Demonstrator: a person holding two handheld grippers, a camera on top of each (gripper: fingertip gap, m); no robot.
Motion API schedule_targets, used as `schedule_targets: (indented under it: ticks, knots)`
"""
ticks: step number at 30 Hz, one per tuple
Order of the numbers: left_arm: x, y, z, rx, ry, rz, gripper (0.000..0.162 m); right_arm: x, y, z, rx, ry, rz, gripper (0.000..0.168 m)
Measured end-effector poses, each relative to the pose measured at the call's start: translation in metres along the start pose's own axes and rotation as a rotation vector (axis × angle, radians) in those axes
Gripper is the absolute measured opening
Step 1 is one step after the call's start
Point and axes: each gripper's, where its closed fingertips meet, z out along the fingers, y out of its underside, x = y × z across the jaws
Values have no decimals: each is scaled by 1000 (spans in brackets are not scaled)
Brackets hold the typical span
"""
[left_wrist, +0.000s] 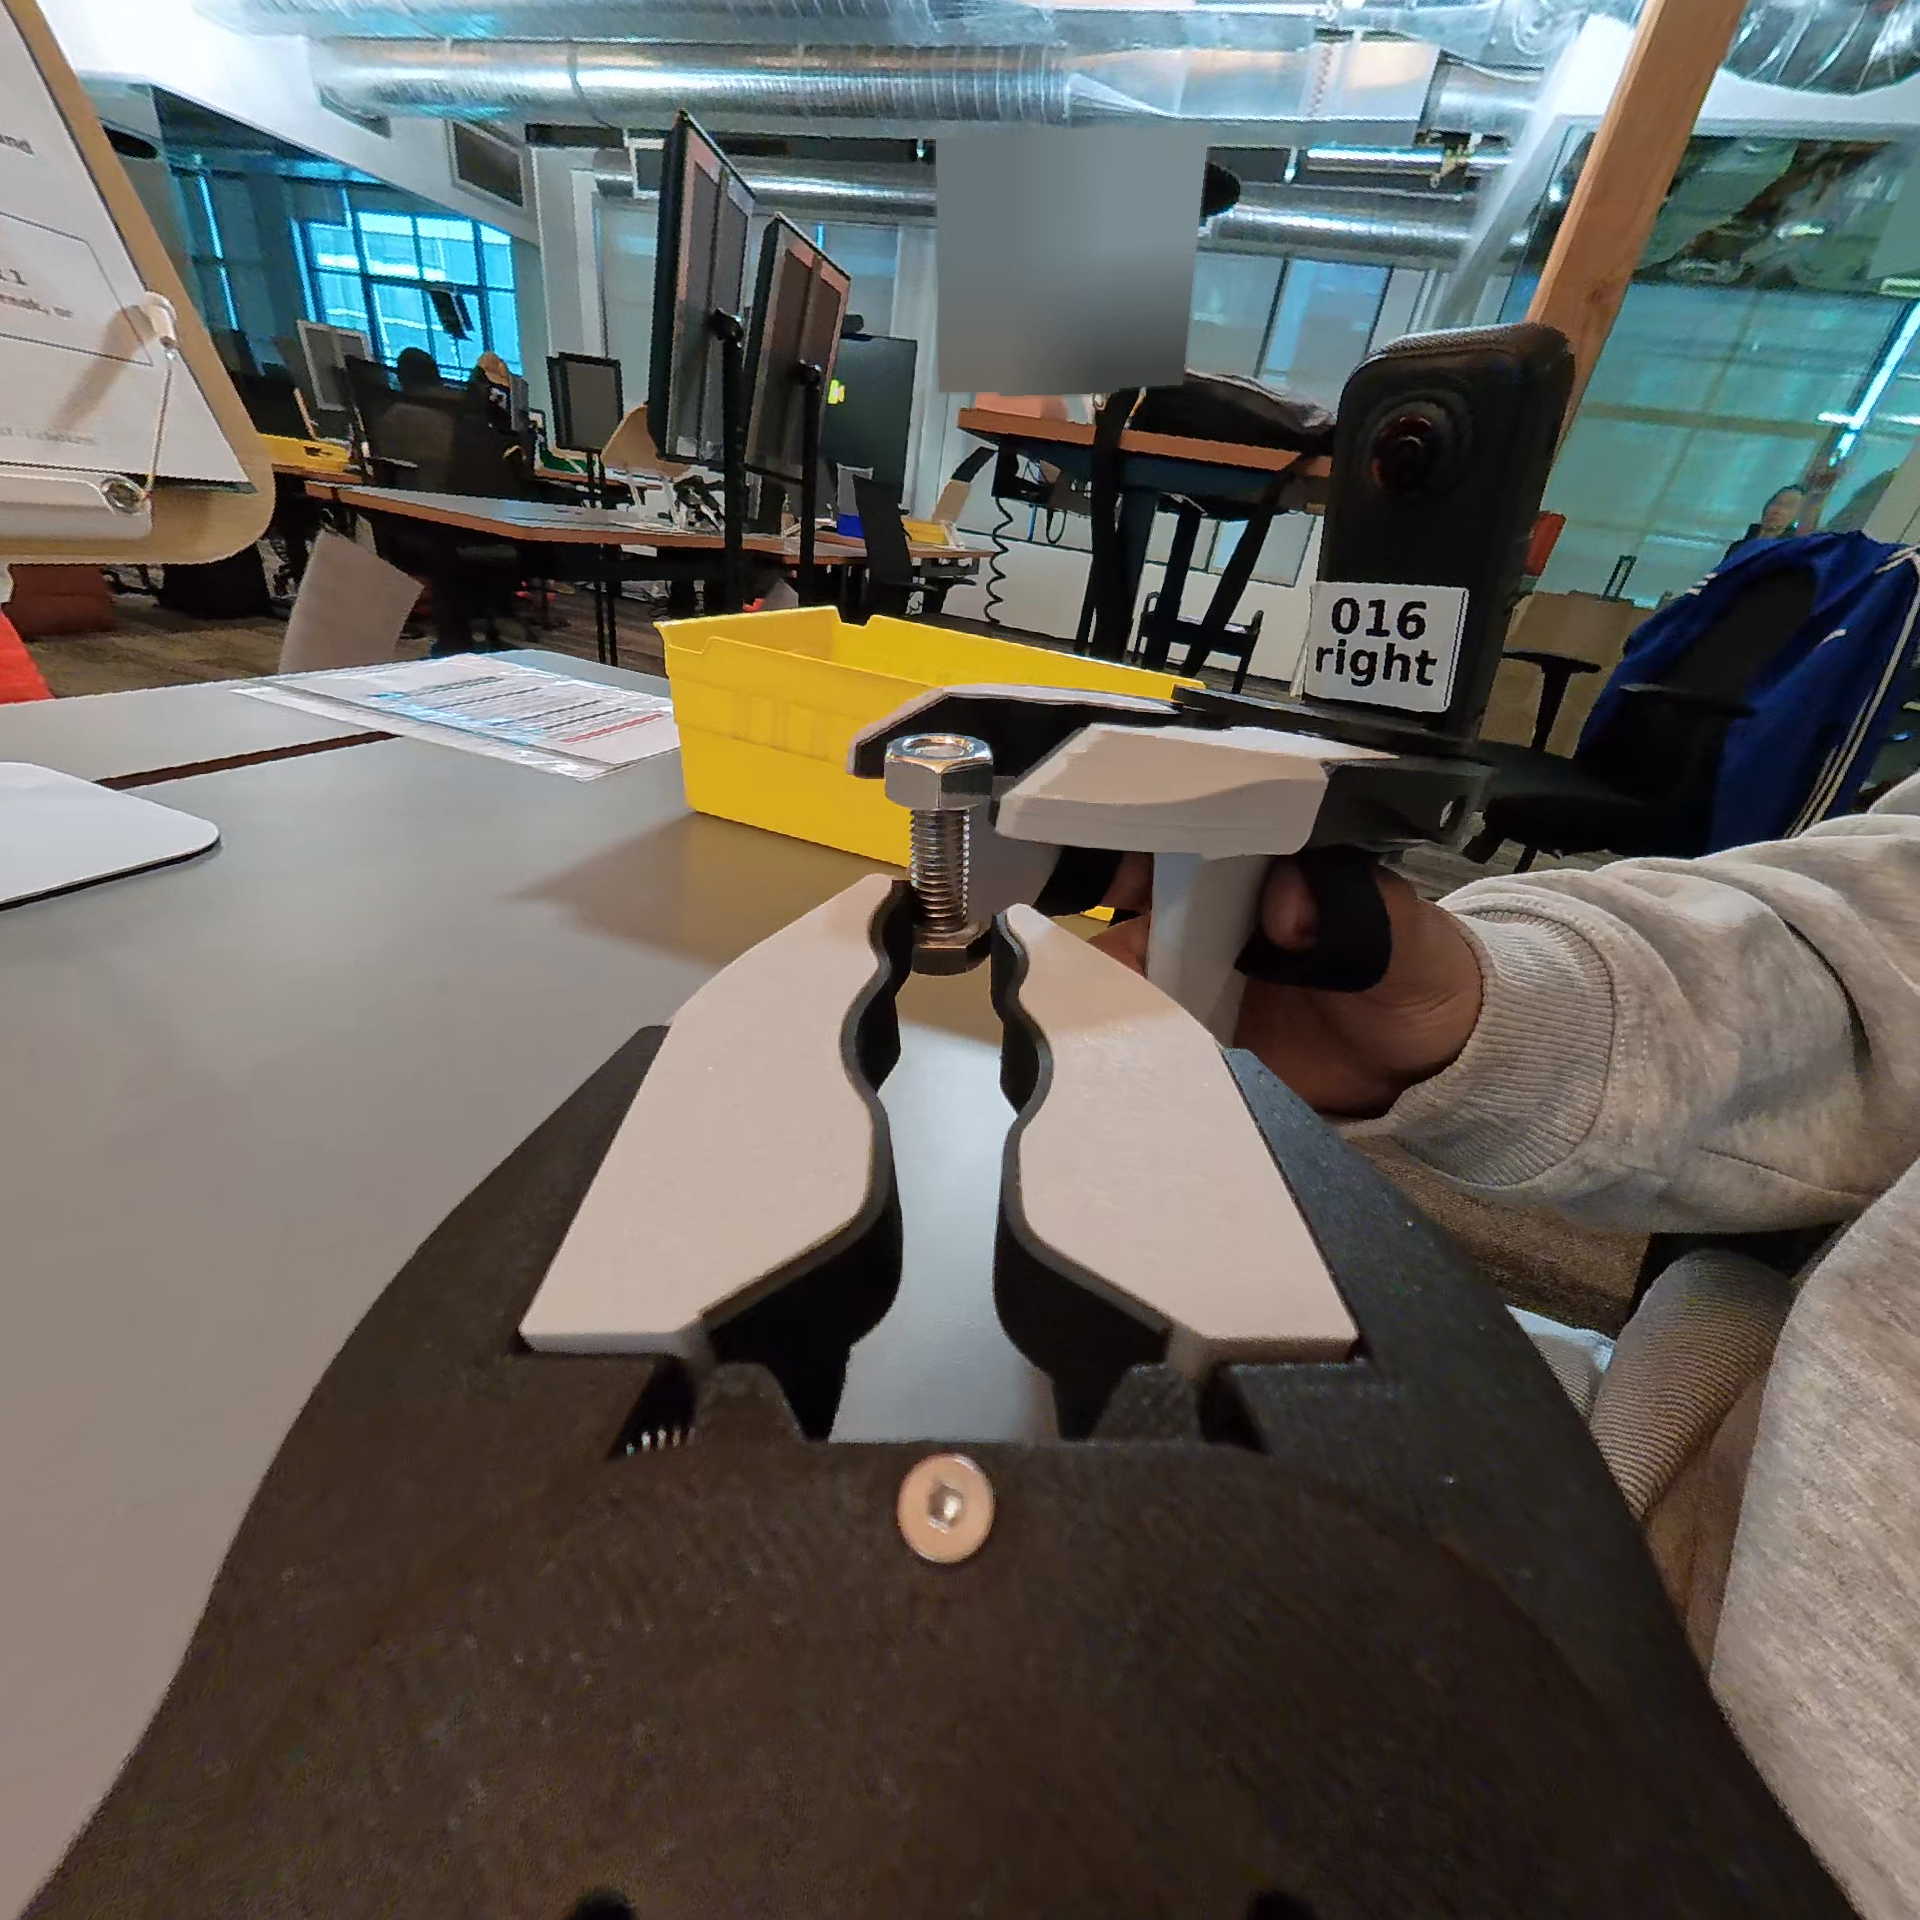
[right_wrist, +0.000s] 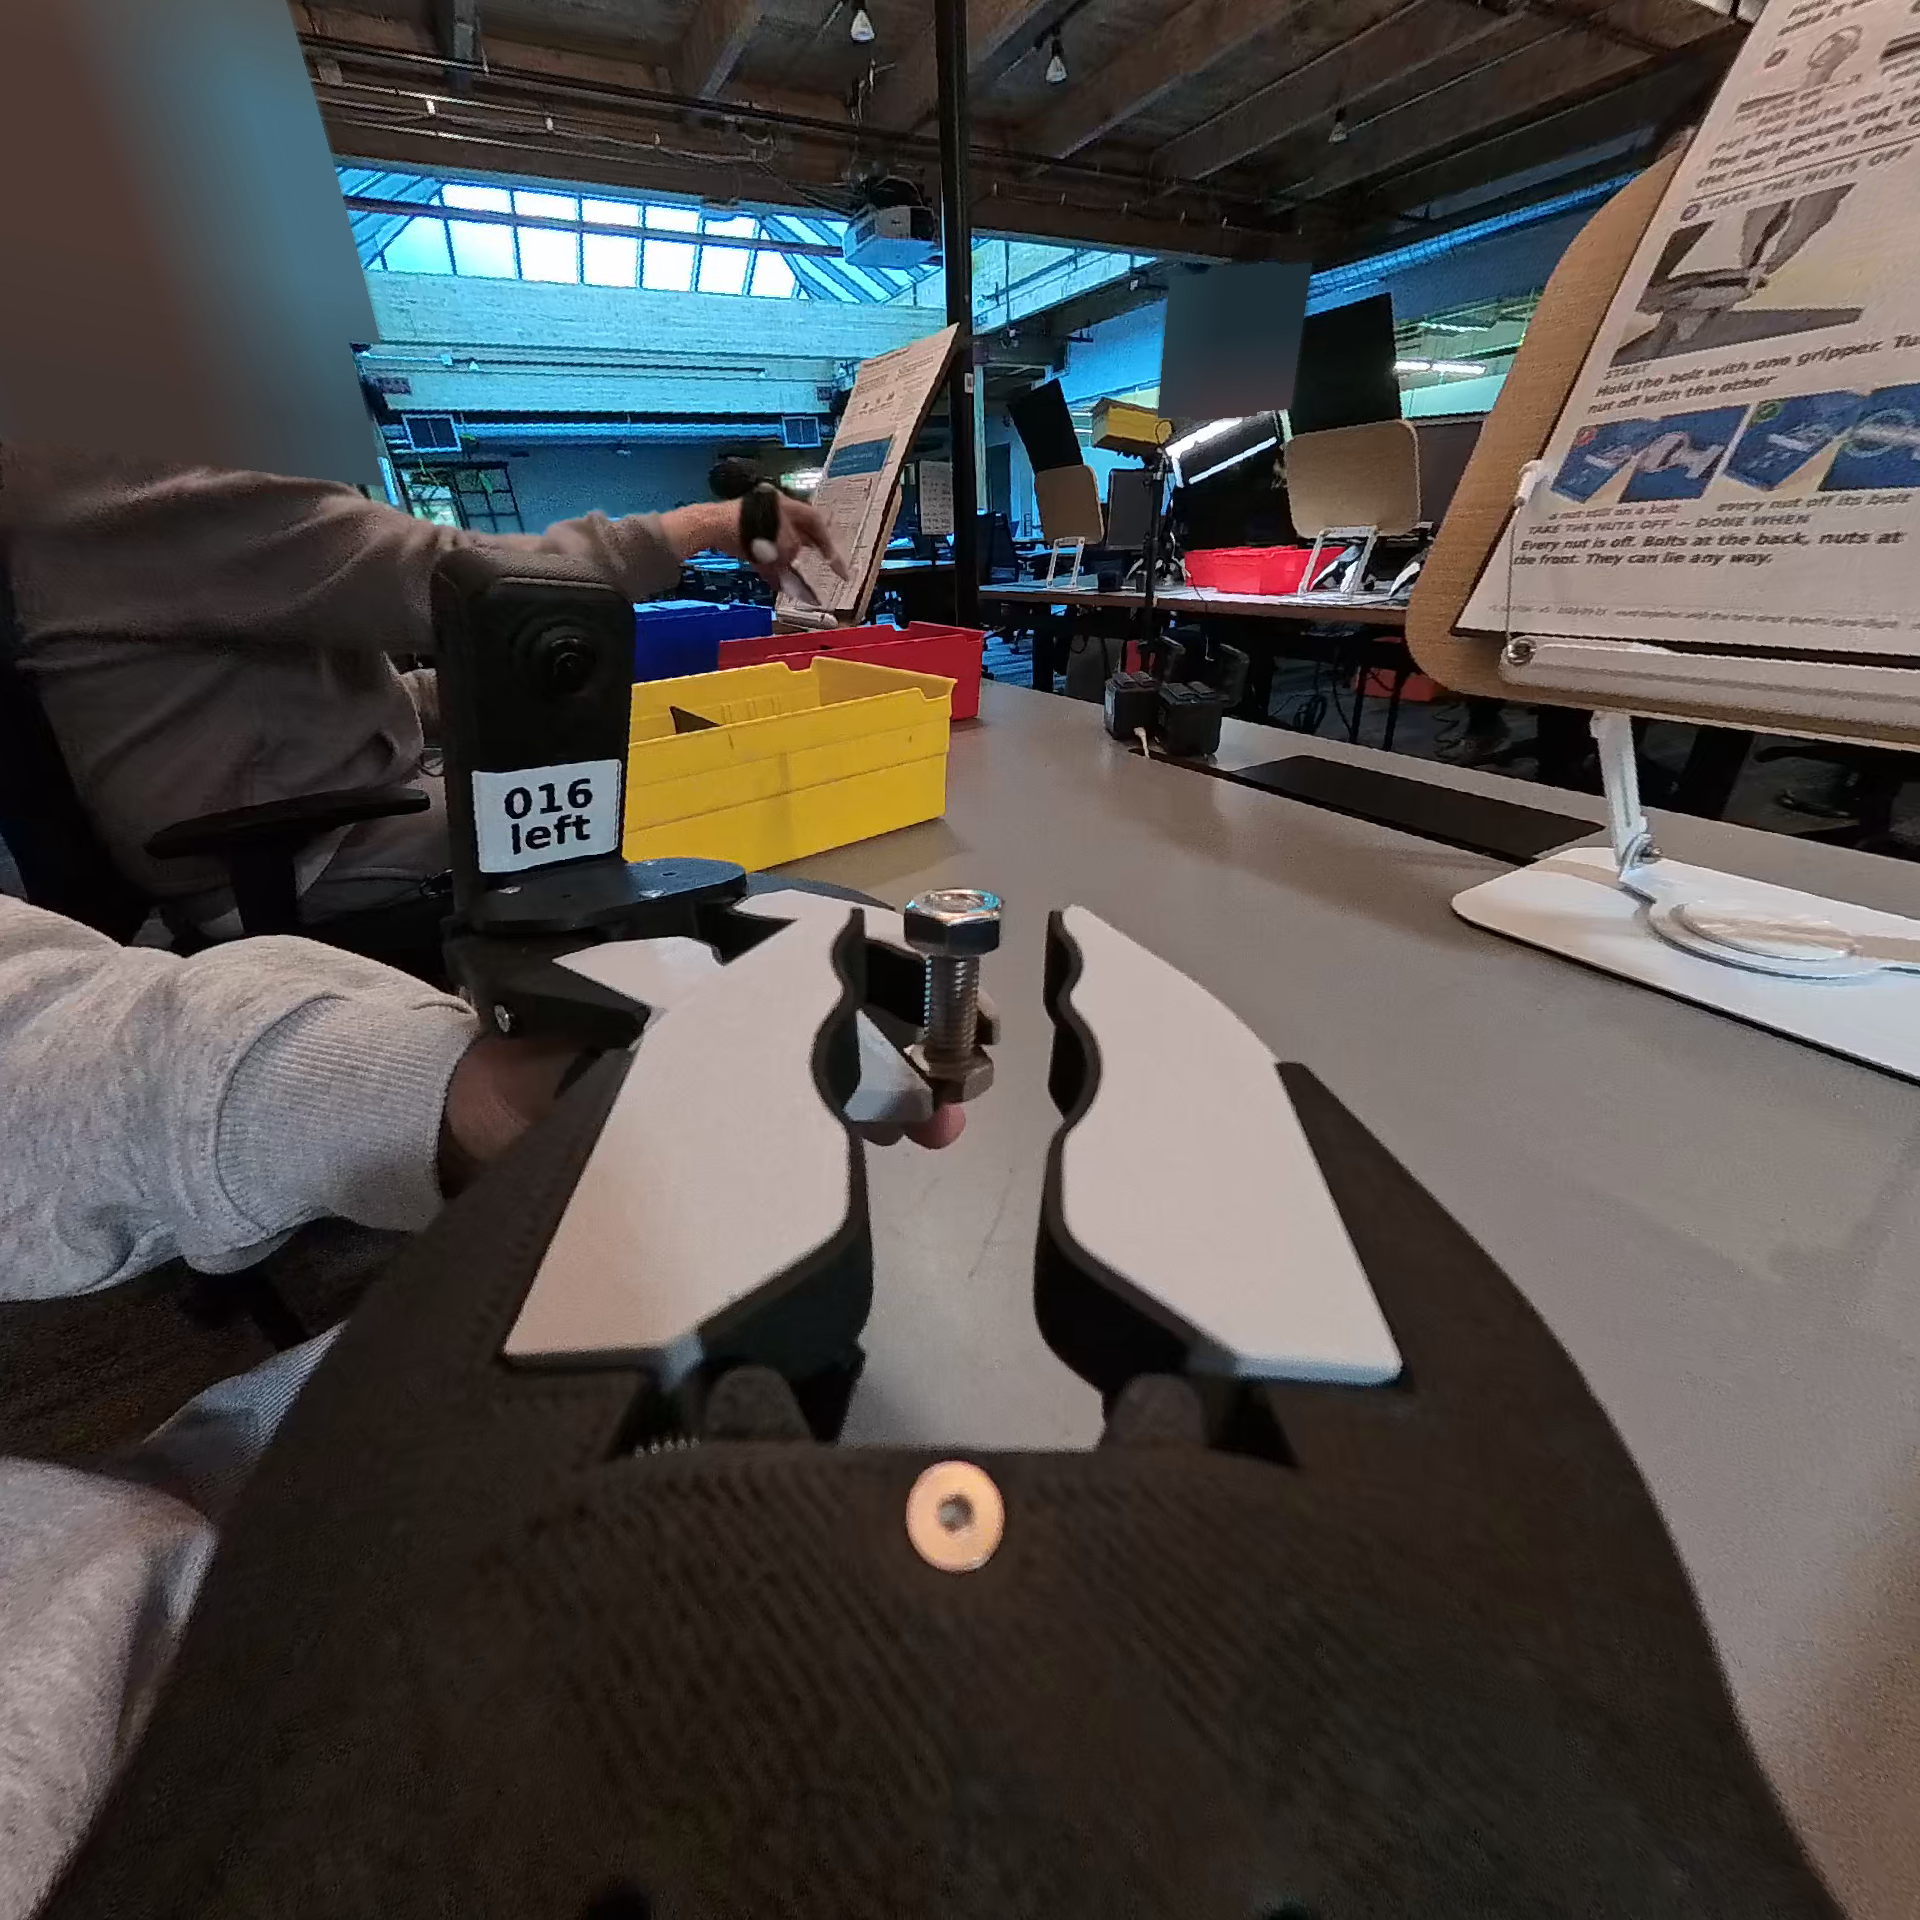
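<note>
Left wrist view: I see my left gripper (left_wrist: 943, 925) pinching the bottom of the bolt (left_wrist: 940, 883).
Paper sheet (left_wrist: 468, 707): far to the left of the bolt, flat on the grey table (left_wrist: 364, 987).
Yellow bin (left_wrist: 769, 707): just behind the bolt, a bit to its left, sitting on the table.
Left fingers (left_wrist: 748, 1122): close together, with the dark six-sided bottom end of the bolt squeezed between their tips.
Bolt: it stands straight up in the air above the table, held only at its bottom end.
Nut (left_wrist: 940, 774): shiny, at the very top of the bolt.
Right wrist view: I see my right gripper (right_wrist: 954, 925) around the top of the bolt, up by the nut.
Right fingers (right_wrist: 1164, 1143): wide apart, one on each side of the nut. I see a gap on both sides, so I think they are not touching it.
Hand (left_wrist: 1351, 997): to the right of the bolt, in a grey sleeve, holding the right gripper's handle.
Red bin (right_wrist: 862, 649): behind the bolt, past the yellow bin.
Paper stand (right_wrist: 1662, 935): far to the right of the bolt, its white foot on the table.
</note>
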Motion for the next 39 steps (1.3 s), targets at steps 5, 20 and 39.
schedule_targets:
  ticks: [5, 20, 39]
  knots:
    - [1, 0, 0, 2, 2, 2, 16, 0, 0, 0, 0, 3, -8, 32]
    - [1, 0, 0, 6, 4, 8, 16, -2, -1, -1, -3, -4, -22, 18]
    - [-2, 4, 4, -25, -19, -53, 51, 1, -7, -7, 30, -48, 72, 18]
